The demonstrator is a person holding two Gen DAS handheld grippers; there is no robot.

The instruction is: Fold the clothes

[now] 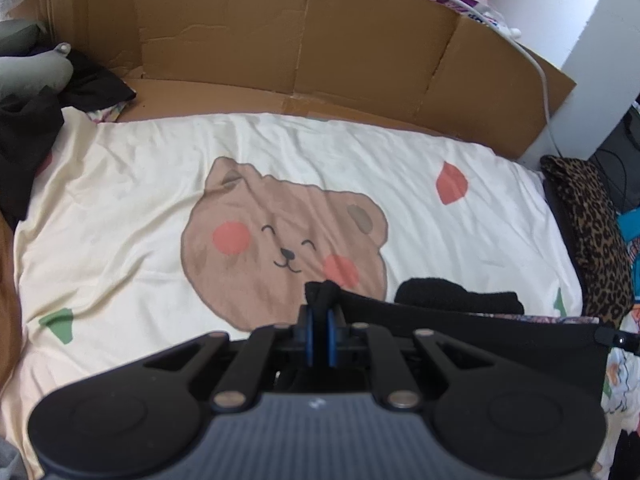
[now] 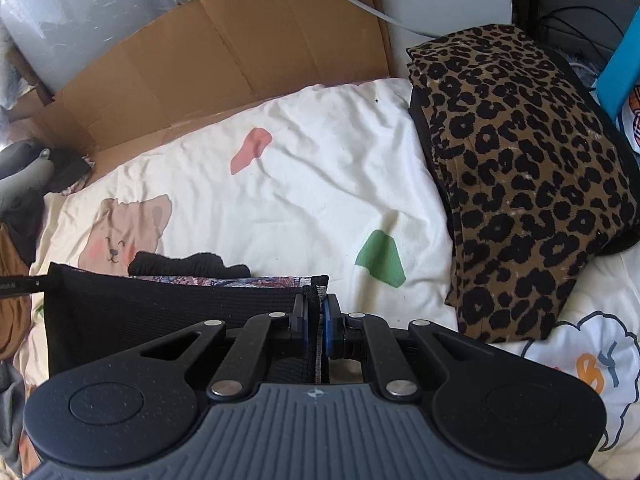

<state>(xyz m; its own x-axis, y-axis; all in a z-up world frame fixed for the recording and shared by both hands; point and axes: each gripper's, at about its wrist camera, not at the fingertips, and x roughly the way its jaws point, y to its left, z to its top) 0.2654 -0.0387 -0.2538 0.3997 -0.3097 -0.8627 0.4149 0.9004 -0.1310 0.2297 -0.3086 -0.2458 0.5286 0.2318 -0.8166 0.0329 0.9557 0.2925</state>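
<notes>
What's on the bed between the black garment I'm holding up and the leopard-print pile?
In the right wrist view, only bare cream bedsheet with a green patch separates the black garment from the leopard-print pile.

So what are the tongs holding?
Both hold one black garment: left tongs pinch its one top corner, right tongs the other.

The black garment [image 2: 160, 312] is a matt, ribbed knit cloth, the bedsheet [image 1: 140, 184] soft wrinkled cotton-like cloth, the leopard-print fabric [image 2: 520, 168] finely ribbed, and the cardboard [image 1: 280, 40] matt, creased brown paperboard.
</notes>
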